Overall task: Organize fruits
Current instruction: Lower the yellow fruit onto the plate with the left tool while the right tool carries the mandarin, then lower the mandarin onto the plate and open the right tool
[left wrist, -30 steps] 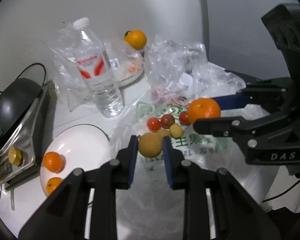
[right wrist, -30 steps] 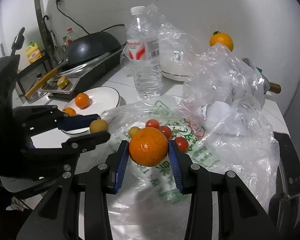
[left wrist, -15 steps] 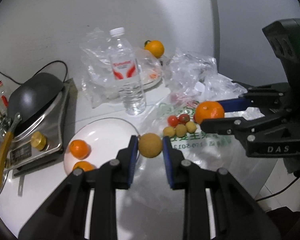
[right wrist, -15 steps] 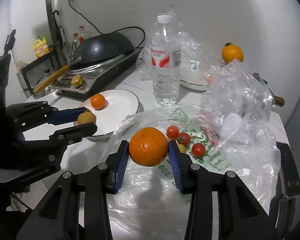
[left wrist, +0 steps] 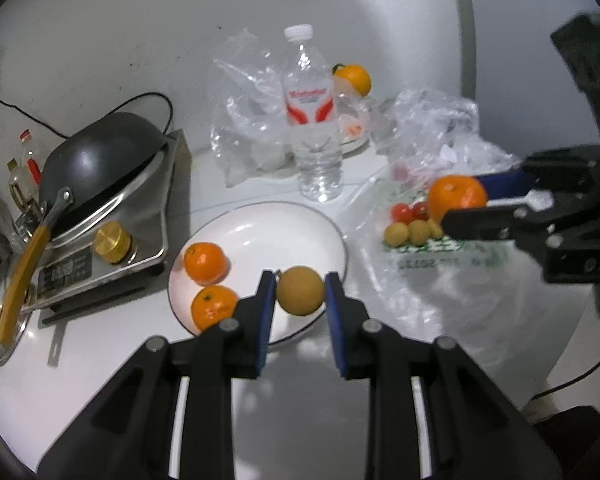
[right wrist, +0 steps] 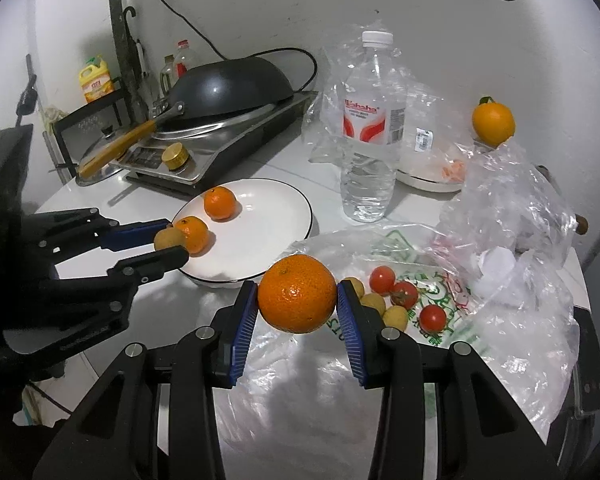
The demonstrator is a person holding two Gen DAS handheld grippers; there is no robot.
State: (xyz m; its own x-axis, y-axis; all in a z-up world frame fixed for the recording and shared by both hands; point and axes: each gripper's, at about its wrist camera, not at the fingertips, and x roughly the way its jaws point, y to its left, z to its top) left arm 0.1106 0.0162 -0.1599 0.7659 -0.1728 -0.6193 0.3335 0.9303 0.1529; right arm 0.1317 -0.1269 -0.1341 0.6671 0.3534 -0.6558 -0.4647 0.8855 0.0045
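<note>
My left gripper (left wrist: 300, 290) is shut on a small tan round fruit (left wrist: 300, 289) and holds it over the near rim of the white plate (left wrist: 268, 232). Two oranges (left wrist: 205, 257) lie on the plate's left side. In the right wrist view the left gripper (right wrist: 168, 240) shows at the plate (right wrist: 276, 208) edge. My right gripper (right wrist: 297, 300) is shut on a large orange (right wrist: 297, 299), above the printed plastic bag (right wrist: 440, 304). Cherry tomatoes (right wrist: 405, 294) and small yellow fruits (right wrist: 396, 316) lie on the bag.
A water bottle (left wrist: 314, 120) stands behind the plate. A wok on a cooker (left wrist: 100, 168) stands at the left. Crumpled clear bags (right wrist: 508, 200) and another orange (right wrist: 493, 122) on a covered dish are at the back right.
My left gripper has carried the tan fruit left, from the bag to over the plate's edge. My right gripper has kept the orange and drifted slightly left and back.
</note>
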